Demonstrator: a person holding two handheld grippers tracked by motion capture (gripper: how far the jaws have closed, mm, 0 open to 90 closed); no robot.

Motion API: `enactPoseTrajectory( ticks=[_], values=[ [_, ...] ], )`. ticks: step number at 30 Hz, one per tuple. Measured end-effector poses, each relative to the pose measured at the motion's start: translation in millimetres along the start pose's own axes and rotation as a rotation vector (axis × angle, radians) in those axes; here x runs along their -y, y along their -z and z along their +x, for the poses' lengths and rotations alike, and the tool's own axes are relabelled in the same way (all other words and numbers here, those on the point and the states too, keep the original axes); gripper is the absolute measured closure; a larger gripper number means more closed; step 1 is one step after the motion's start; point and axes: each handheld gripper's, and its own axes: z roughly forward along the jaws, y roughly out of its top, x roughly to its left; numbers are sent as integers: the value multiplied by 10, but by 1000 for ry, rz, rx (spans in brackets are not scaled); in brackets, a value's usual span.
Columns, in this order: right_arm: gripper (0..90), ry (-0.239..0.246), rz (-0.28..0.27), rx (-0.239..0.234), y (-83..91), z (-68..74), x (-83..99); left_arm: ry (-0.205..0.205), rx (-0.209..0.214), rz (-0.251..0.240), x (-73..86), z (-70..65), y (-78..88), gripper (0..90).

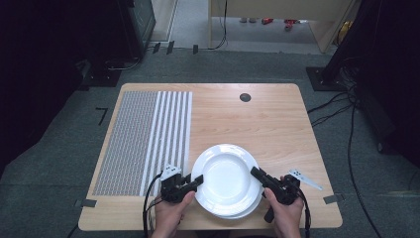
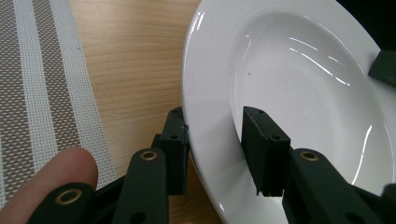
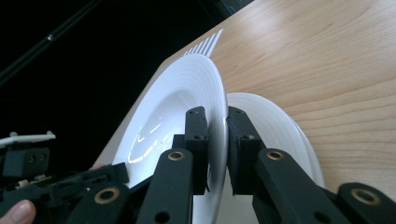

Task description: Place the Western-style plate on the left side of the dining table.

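Plates sit stacked near the six o'clock edge of the wooden table (image 1: 267, 119): an upper plate (image 1: 225, 176) and a lower plate (image 3: 275, 126) whose rim peeks out beneath it at about five o'clock in the high view. In the right gripper view the upper plate is lifted off the lower one on that side, with a gap between the two rims, while the lower plate lies flat on the wood.

At the table's nine o'clock side lies a woven placemat (image 1: 143, 139), grey mesh with white stripes along its inner edge; the upper plate's rim reaches just beside those stripes. A small dark round cap (image 1: 245, 97) is set in the tabletop near twelve o'clock.

At the upper plate's eight o'clock, the left gripper (image 2: 217, 149) straddles the rim, one jaw outside and one inside the bowl, with space still visible around the inner jaw, so whether it pinches is unclear. At four o'clock, the right gripper (image 3: 217, 147) is clamped onto the upper plate's rim, both jaws pressed against it.
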Motion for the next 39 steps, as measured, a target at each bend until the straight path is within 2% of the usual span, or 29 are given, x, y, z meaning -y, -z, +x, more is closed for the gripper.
enactPoseTrajectory(
  ticks=[6,14,19,22,32,39],
  values=[
    [833,-19,-13,-15,1,21,-26,14,22,-9,-21,16,25,652],
    [840,-1,-15,-36,-28,92,-97,24,45,-30,-73,62,78,663],
    [841,-1,-8,-57,-79,152,-144,34,53,-50,-159,107,156,675],
    [841,-18,-6,-71,-129,184,-173,39,57,-65,-225,136,219,684],
    [846,-9,23,-133,-416,416,-298,70,44,-124,-454,348,466,704],
    [846,-1,51,-157,-706,602,-348,86,23,-139,-608,571,638,706]
  ],
)
